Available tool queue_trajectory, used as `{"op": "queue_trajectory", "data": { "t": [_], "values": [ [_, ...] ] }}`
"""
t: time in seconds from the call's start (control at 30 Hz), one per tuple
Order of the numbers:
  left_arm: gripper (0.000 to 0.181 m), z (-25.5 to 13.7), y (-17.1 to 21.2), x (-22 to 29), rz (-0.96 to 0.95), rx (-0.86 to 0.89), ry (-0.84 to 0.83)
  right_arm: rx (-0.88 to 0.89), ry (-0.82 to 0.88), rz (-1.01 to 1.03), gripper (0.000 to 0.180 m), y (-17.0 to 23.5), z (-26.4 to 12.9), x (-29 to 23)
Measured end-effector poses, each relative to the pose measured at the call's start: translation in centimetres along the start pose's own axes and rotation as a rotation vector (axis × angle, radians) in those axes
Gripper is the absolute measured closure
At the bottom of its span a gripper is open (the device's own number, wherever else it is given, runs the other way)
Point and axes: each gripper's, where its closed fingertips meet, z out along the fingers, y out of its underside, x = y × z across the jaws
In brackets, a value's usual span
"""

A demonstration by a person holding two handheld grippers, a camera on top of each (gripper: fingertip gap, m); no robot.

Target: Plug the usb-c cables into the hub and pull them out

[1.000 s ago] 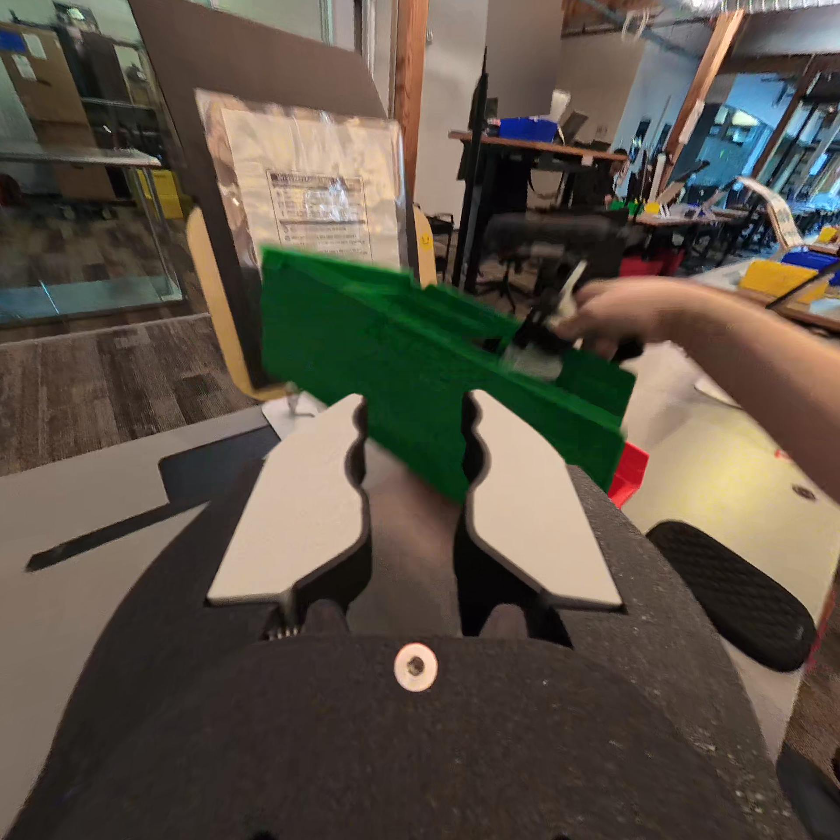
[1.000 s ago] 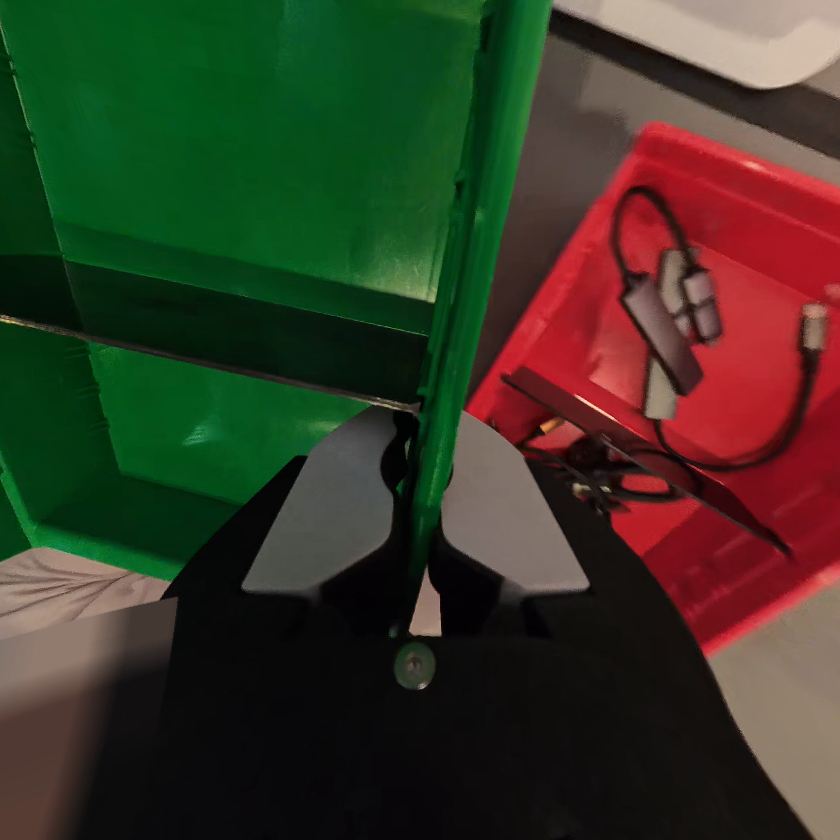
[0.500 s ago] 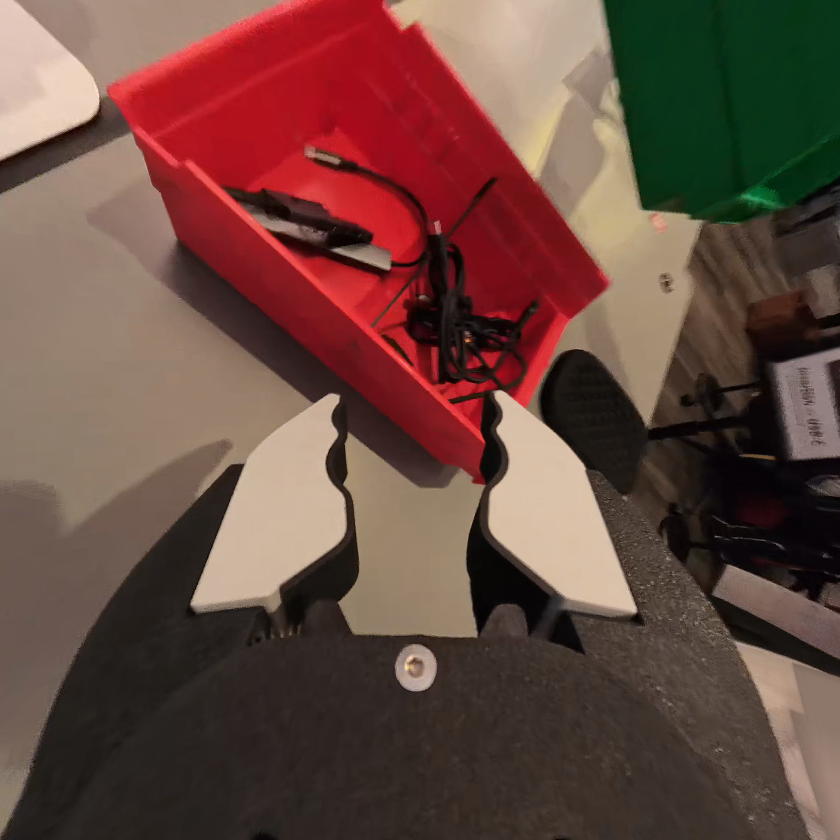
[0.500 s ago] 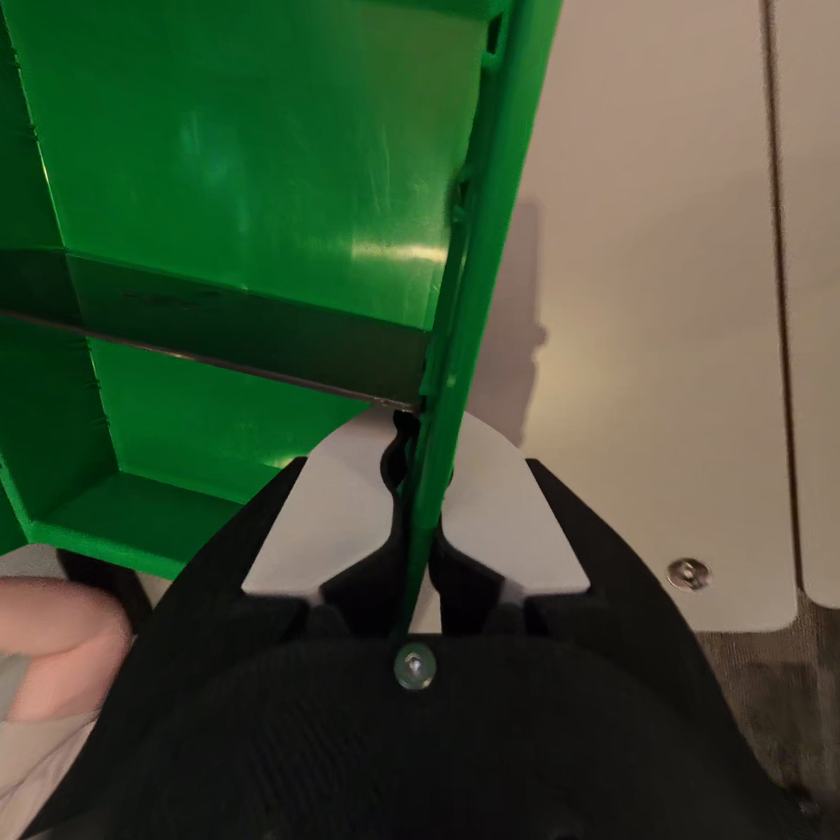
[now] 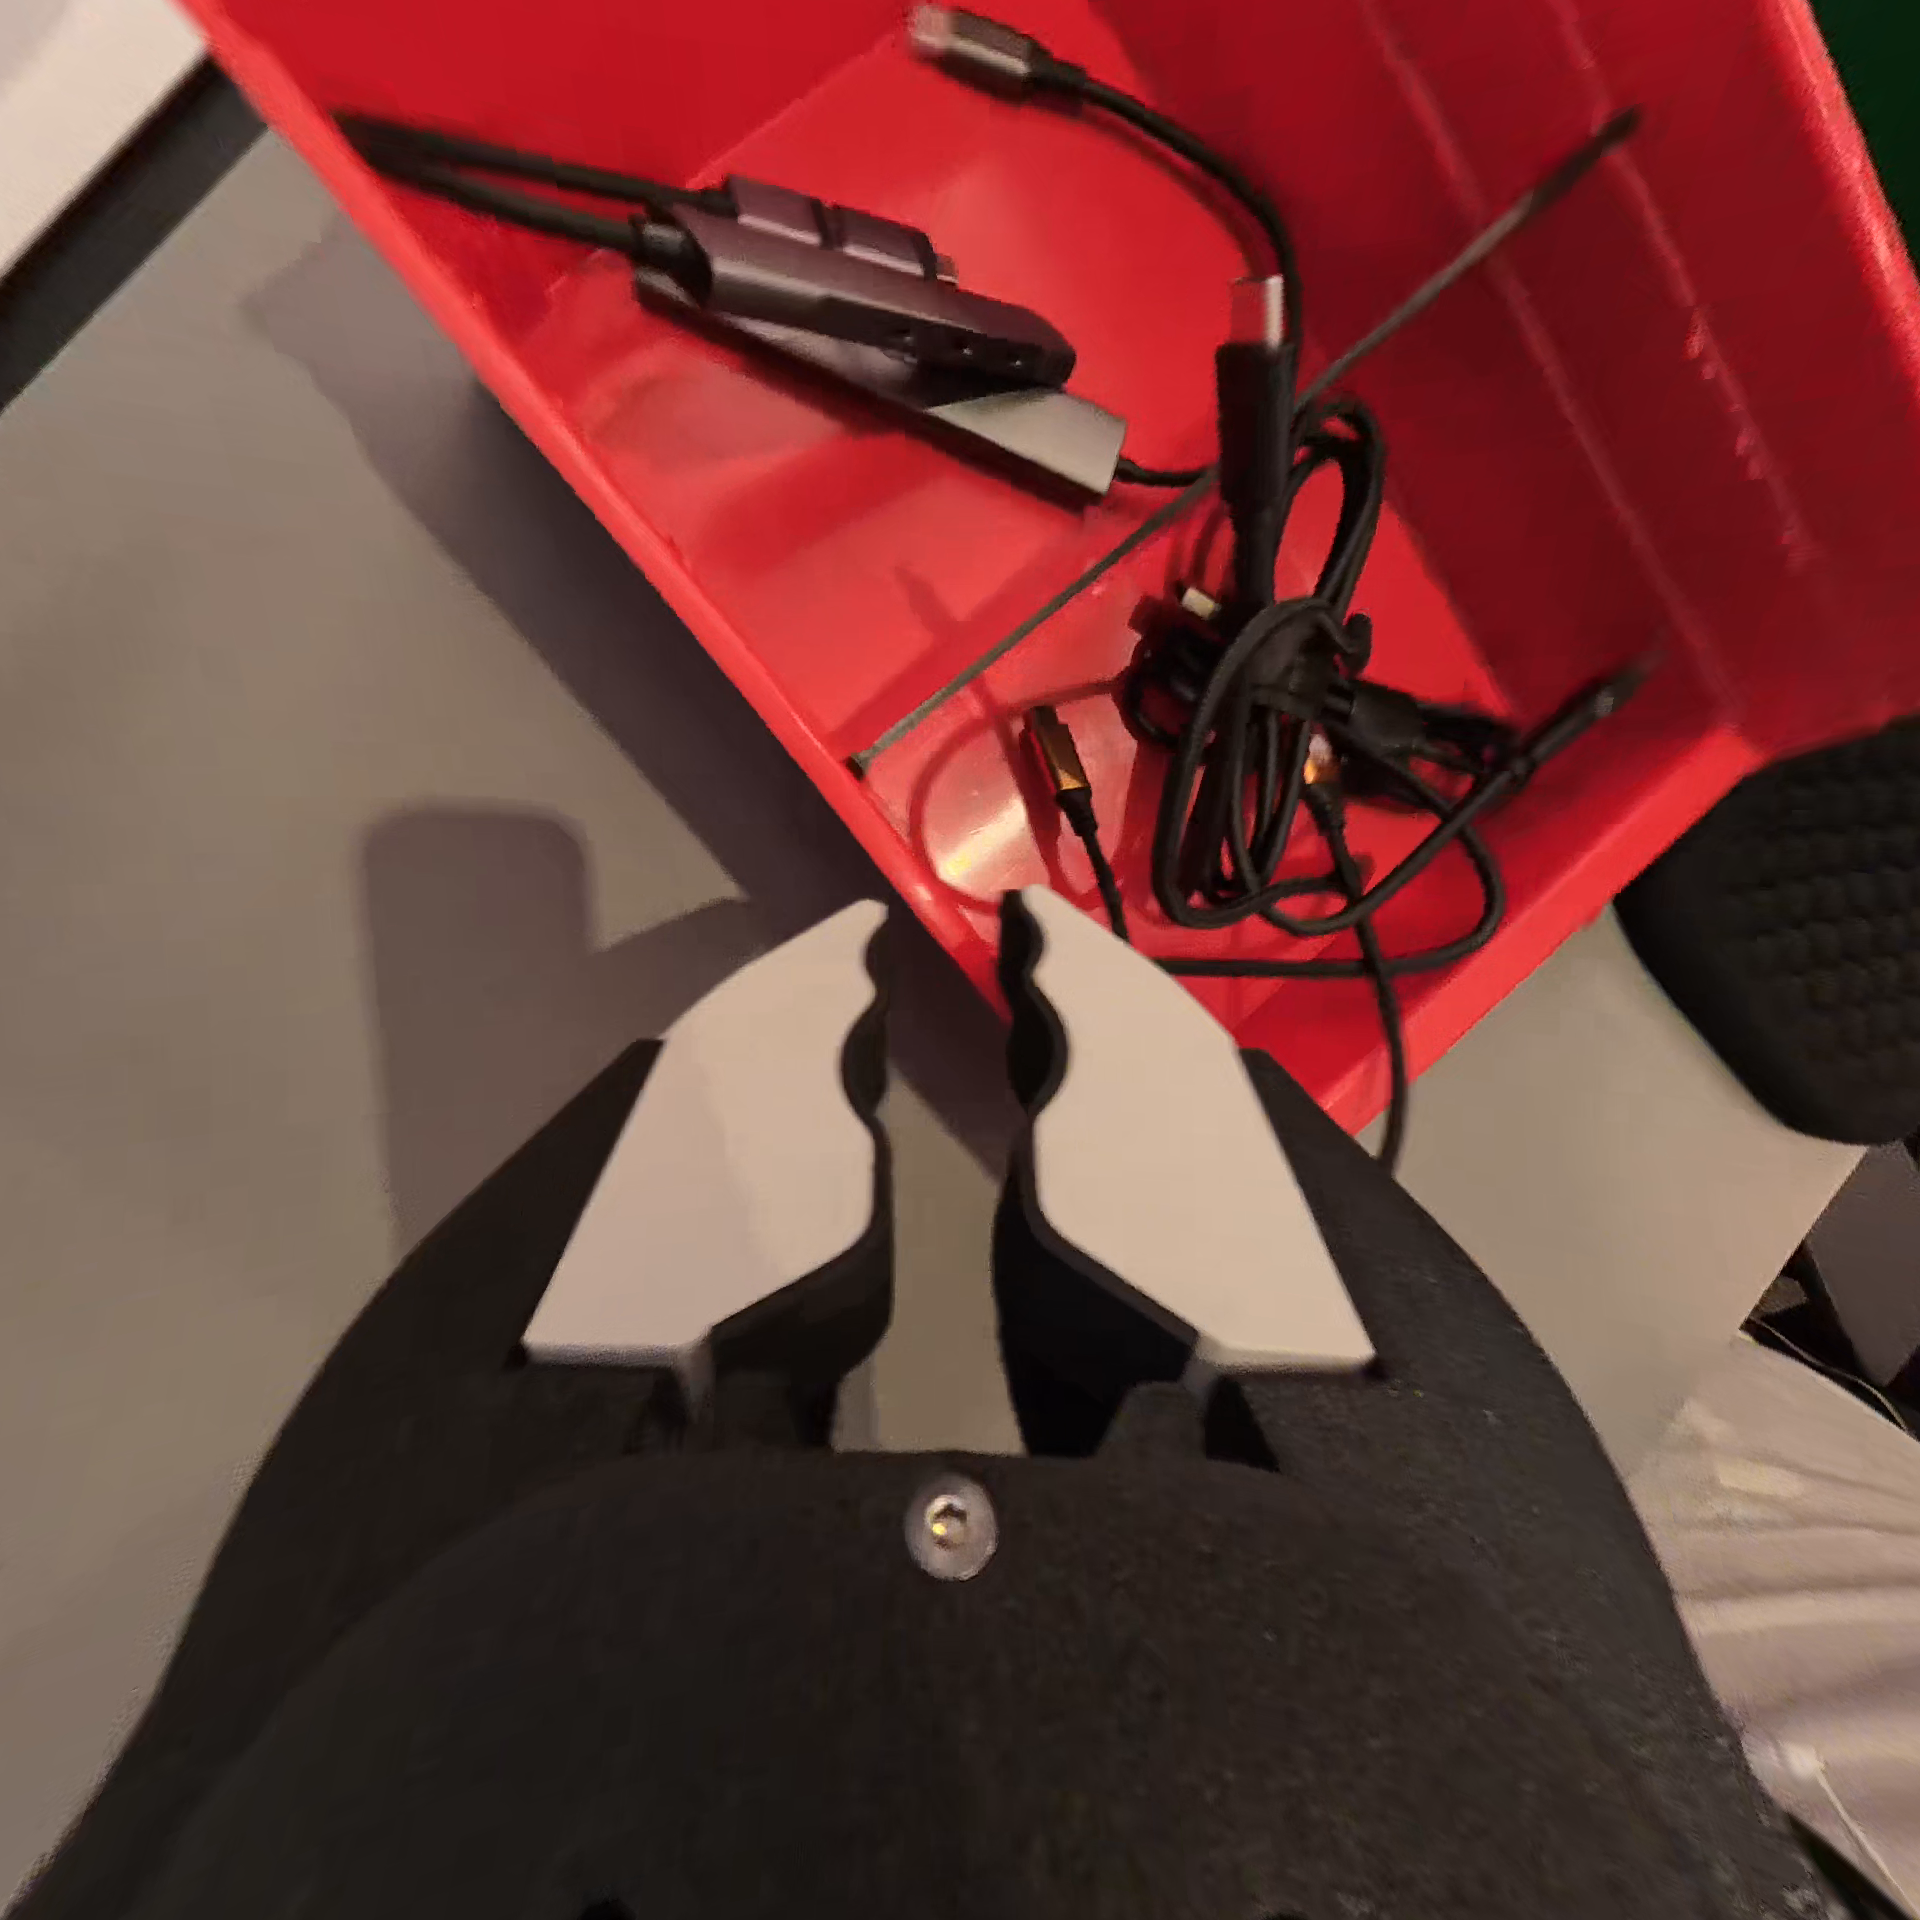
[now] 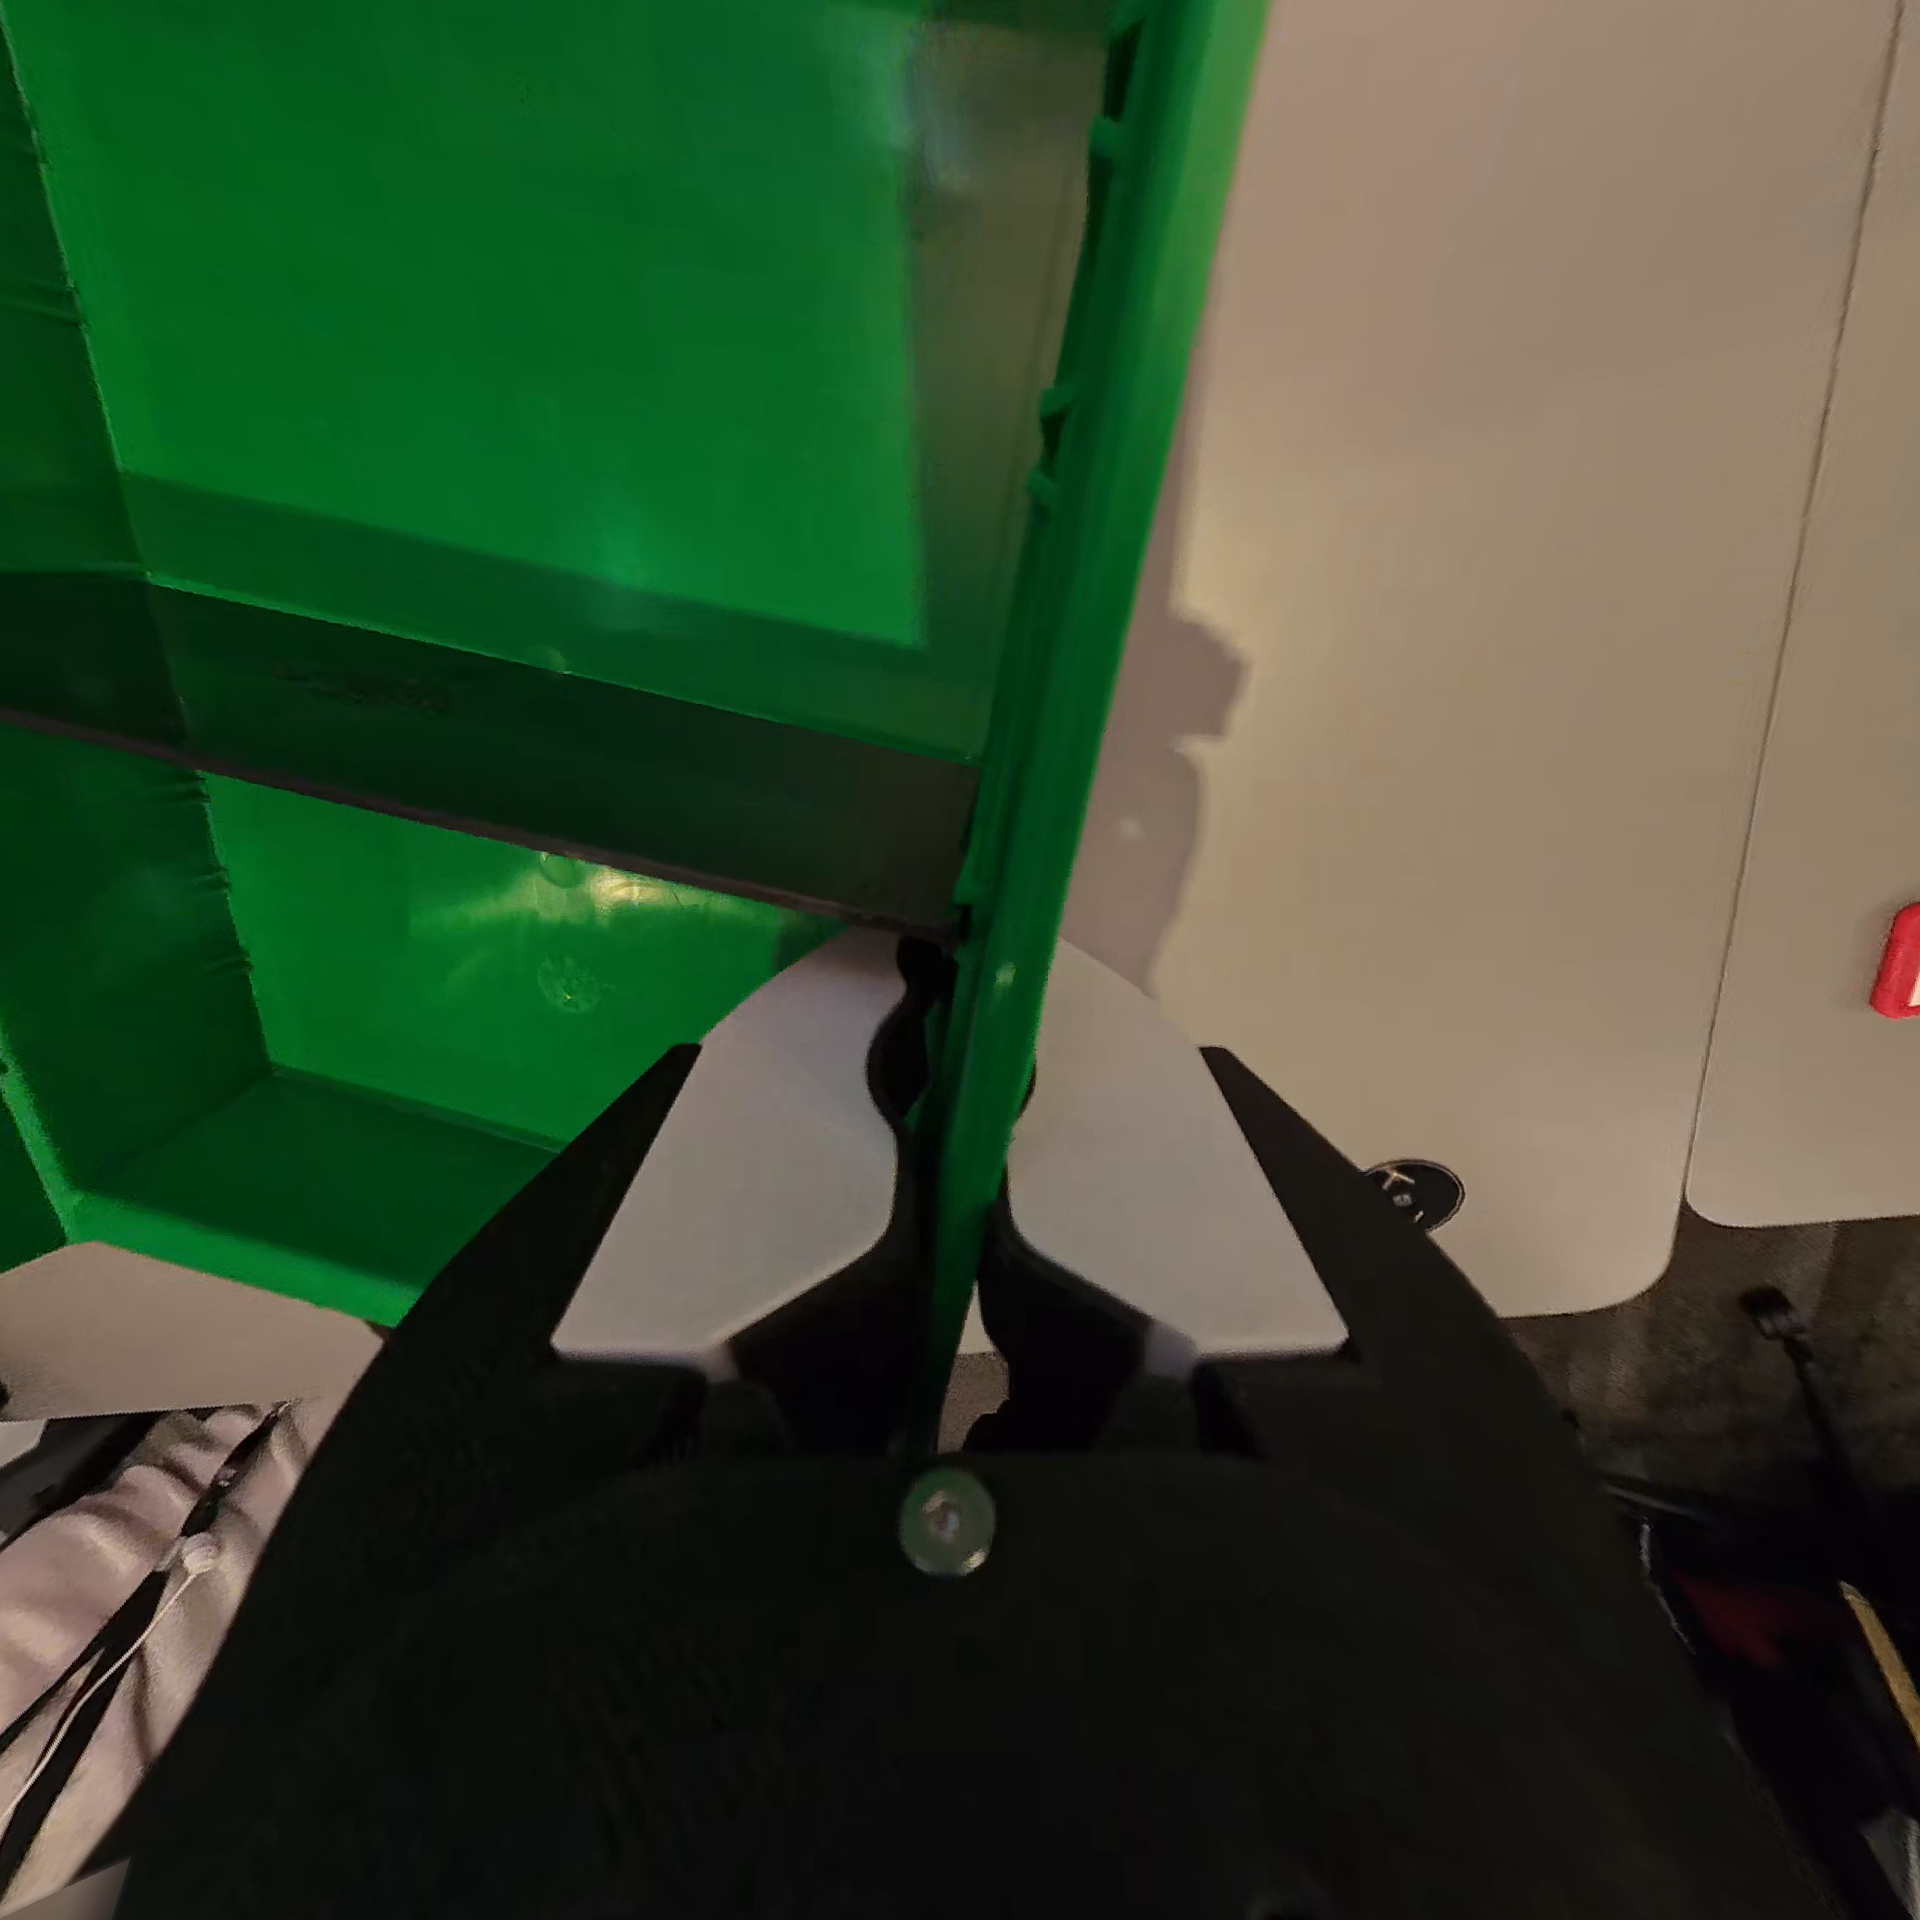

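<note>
A red bin [image 5: 623,520] on the grey table holds a dark USB hub [image 5: 852,301] lying on a flat grey slab [image 5: 1039,436], plus a tangle of black usb-c cables [image 5: 1268,748]. One loose plug [image 5: 987,42] lies at the bin's far end and a gold-tipped plug [image 5: 1055,753] lies near me. My left gripper [image 5: 945,909] is open by a narrow gap, its tips at the bin's near wall, with the right fingertip over the rim. My right gripper [image 6: 971,951] is shut on the side wall of an empty green bin [image 6: 1081,520] and holds it above a white tabletop [image 6: 1507,623].
A thin black divider [image 5: 1247,447] crosses the red bin. A black divider [image 6: 520,758] crosses the green bin. A black textured pad [image 5: 1787,935] lies right of the red bin. A small red object [image 6: 1901,971] shows at the right edge. Pale clothing [image 6: 83,1558] is at lower left. There is about 50 centimeters between the tips of the two grippers.
My left gripper swung down from facing the room to the red bin, moved up to its near wall and narrowed its jaws. My right gripper carried the green bin away from the red bin over the white table.
</note>
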Motion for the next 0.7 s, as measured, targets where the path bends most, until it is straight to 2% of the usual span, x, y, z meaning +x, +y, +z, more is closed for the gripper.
{"op": "queue_trajectory", "data": {
  "t": [0.17,0.3,0.43,0.53,0.7],
  "values": [
    [0.176,-3.1,2.6,-6.5,-0.141,0.010,-0.050,-0.005,0.005,-0.047,0.173,-0.1,1.0,-0.7],
    [0.174,-6.5,6.2,-12.3,-0.324,0.075,-0.050,-0.005,-0.006,-0.074,0.174,-0.2,1.6,-1.3],
    [0.172,-10.6,11.9,-17.0,-0.531,0.154,-0.028,0.007,-0.024,-0.088,0.174,-0.7,2.2,-2.1],
    [0.171,-14.1,16.8,-20.3,-0.720,0.251,-0.071,0.024,-0.025,-0.123,0.173,-1.4,2.7,-3.1],
    [0.171,-18.4,23.9,-22.4,-0.880,0.340,-0.156,0.047,-0.035,-0.204,0.173,-2.9,3.9,-5.8]
  ]
}}
